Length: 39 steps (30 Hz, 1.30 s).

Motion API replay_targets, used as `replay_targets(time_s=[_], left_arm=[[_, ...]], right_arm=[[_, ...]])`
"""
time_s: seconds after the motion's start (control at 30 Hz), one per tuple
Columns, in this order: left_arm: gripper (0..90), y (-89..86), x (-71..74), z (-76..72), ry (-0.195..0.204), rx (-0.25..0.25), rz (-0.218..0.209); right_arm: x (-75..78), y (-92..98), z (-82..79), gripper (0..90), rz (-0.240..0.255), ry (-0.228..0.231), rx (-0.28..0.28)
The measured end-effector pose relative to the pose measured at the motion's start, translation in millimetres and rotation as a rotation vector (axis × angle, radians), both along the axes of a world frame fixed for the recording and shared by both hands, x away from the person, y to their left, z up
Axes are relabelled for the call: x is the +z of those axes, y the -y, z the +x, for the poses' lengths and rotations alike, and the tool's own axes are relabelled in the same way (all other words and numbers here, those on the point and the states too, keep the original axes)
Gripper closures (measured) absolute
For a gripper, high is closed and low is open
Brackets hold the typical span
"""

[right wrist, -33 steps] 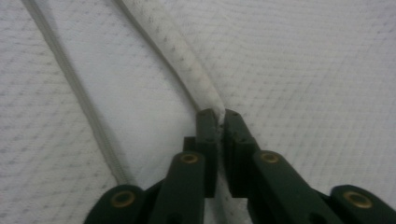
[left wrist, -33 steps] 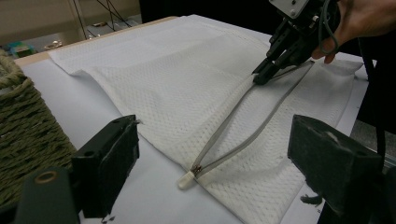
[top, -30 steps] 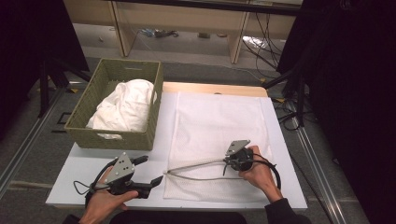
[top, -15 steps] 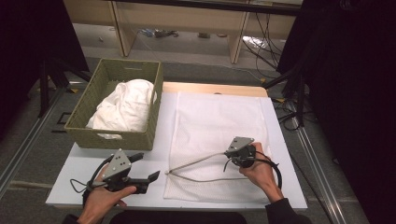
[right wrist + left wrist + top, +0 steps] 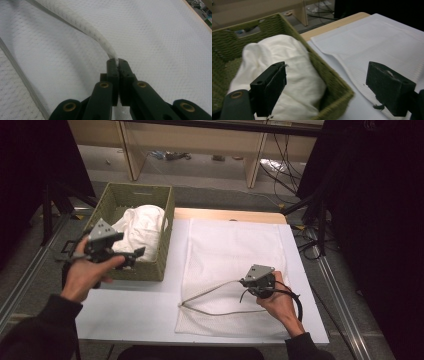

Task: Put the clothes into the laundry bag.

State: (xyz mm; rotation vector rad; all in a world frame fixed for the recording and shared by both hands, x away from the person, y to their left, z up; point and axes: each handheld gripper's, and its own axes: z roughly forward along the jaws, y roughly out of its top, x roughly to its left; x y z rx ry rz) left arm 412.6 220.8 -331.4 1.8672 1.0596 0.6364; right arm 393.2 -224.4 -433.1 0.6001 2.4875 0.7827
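High view: A white rectangular table (image 5: 130, 312) carries a flat white textured cloth (image 5: 235, 250) spread over its right half. A green woven rectangular basket (image 5: 162, 240) stands at the table's left rear corner and holds a bundle of crumpled white fabric (image 5: 142, 227). The left gripper (image 5: 132, 255), held in the person's left hand (image 5: 87, 272), hovers at the basket's near wall with its jaws apart. The right gripper (image 5: 243, 281), held in the right hand (image 5: 277, 302), sits over the near right part of the cloth. A folded strip of the cloth's edge (image 5: 210, 290) runs from this gripper leftward to the cloth's near left border. No brand, label or writing is legible.

Left gripper view: The two black jaws stand wide apart and hold nothing. The basket (image 5: 332, 77) with the white fabric (image 5: 294, 75) lies behind the left jaw; the flat cloth (image 5: 372, 42) lies behind the right jaw.

Right gripper view: The right gripper (image 5: 117, 61) is clenched, its jaws pressed together on a rolled ridge of the cloth (image 5: 82, 25), which rises from the flat weave to the jaw tips.
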Motion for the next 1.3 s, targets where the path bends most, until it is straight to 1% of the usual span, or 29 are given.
replay_targets(time_s=[0.07, 0.1, 0.13, 0.17, 0.23, 0.27, 0.3, 0.33, 0.4, 0.47, 0.5, 0.53, 0.6, 0.7, 0.73, 0.77, 0.8, 0.83, 0.87, 0.93, 0.97, 1.03, 1.1, 1.13, 1.17, 1.2, 1.23, 1.27, 1.3], left_arm=[[16.0, -8.3, 4.3, 22.0, -0.038, 0.001, 0.057], [16.0, -10.9, 5.2, 32.1, -0.064, 0.009, 0.074], [16.1, -13.6, 5.7, 42.5, -0.088, 0.01, 0.105], [16.1, -11.9, 3.3, 52.5, -0.088, 0.041, 0.085], [16.1, -12.8, 0.3, 71.0, -0.117, 0.044, 0.122], [16.1, -11.0, -3.2, 80.3, -0.133, 0.041, 0.124], [16.1, -8.3, -7.5, 88.8, -0.15, 0.042, 0.118], [16.6, -5.7, -11.4, 96.4, -0.162, 0.046, 0.127], [18.3, -1.0, -20.5, 109.1, -0.166, 0.068, 0.146], [17.4, 2.6, -30.8, 120.0, -0.19, 0.076, 0.148], [18.0, 3.6, -36.3, 124.6, -0.204, 0.079, 0.16], [17.7, 2.8, -41.2, 128.8, -0.235, 0.068, 0.18], [16.5, 3.7, -51.3, 134.7, -0.283, 0.07, 0.175], [15.1, 8.1, -63.6, 141.4, -0.306, 0.069, 0.219], [15.8, 10.4, -67.9, 143.3, -0.321, 0.076, 0.233], [15.1, 12.5, -70.2, 145.2, -0.356, 0.073, 0.257], [15.2, 14.1, -74.2, 146.8, -0.354, 0.079, 0.254], [14.9, 15.2, -79.0, 148.6, -0.346, 0.088, 0.237], [14.6, 15.2, -83.1, 150.1, -0.349, 0.099, 0.236], [11.0, 11.4, -91.5, 152.3, -0.365, 0.135, 0.237], [8.4, 8.3, -95.5, 152.9, -0.383, 0.157, 0.246], [1.6, 2.9, -103.5, 152.4, -0.403, 0.193, 0.227], [0.0, 0.1, -108.1, 151.9, -0.423, 0.175, 0.186], [0.0, -0.3, -108.8, 152.5, -0.427, 0.155, 0.196], [0.0, 1.1, -110.7, 152.8, -0.424, 0.138, 0.194], [0.0, 2.5, -113.2, 153.6, -0.437, 0.114, 0.201], [0.0, 5.6, -116.7, 153.8, -0.457, 0.094, 0.222], [0.0, 8.6, -120.8, 154.5, -0.453, 0.077, 0.254], [0.0, 10.4, -123.5, 155.7, -0.448, 0.071, 0.284]], right_arm=[[0.6, 0.2, 0.4, 90.0, -0.001, 0.005, 0.01], [0.7, 0.2, 0.2, 90.0, 0.002, 0.005, 0.01], [0.8, -0.3, -1.2, 90.0, 0.006, -0.01, 0.0], [1.0, -0.4, -0.9, 90.0, 0.004, -0.016, 0.008], [0.9, -0.8, -0.3, 89.9, 0.001, -0.008, 0.017], [0.4, -1.1, -0.3, 89.9, 0.001, 0.001, 0.019], [0.8, -1.3, -1.4, 89.9, -0.001, -0.01, 0.014], [1.0, -1.0, -0.8, 90.0, -0.004, -0.001, 0.022], [1.1, -0.8, -0.6, 89.9, -0.004, 0.0, 0.026], [1.3, -0.6, -1.0, 90.0, -0.007, -0.011, 0.024], [0.5, -1.2, -1.7, 89.9, -0.003, -0.02, 0.022], [0.0, -1.5, -1.6, 89.9, -0.001, -0.016, 0.021], [-0.6, -1.9, -1.5, 90.0, 0.003, -0.02, 0.019], [-0.6, -2.4, -1.5, 89.9, -0.007, -0.014, 0.025], [-1.1, -2.9, -1.8, 89.9, -0.002, -0.023, 0.027], [-1.0, -2.6, -1.9, 89.9, -0.003, -0.022, 0.03], [-0.7, -1.6, -0.5, 89.9, -0.012, -0.008, 0.043], [-1.0, -2.1, -0.8, 90.0, -0.002, -0.016, 0.042], [-1.1, -2.5, -0.9, 89.9, -0.002, -0.02, 0.042], [-1.2, -3.3, -2.2, 90.0, -0.002, -0.026, 0.033], [-0.9, -3.4, -2.8, 89.9, -0.002, -0.034, 0.031], [-0.4, -3.1, -2.6, 90.0, -0.006, -0.031, 0.037], [-1.9, -3.1, -2.3, 89.9, -0.002, -0.01, 0.038], [-1.5, -2.6, -2.7, 89.9, -0.003, -0.029, 0.042], [-2.1, -2.3, -2.3, 89.9, -0.001, -0.025, 0.042], [-2.7, -2.2, -2.4, 89.9, 0.004, -0.019, 0.034], [-3.1, -2.7, -3.3, 89.9, 0.012, -0.026, 0.017], [-3.1, -2.8, -3.1, 89.9, 0.013, -0.028, 0.019], [-3.0, -2.5, -0.5, 89.9, -0.002, -0.004, 0.058]])
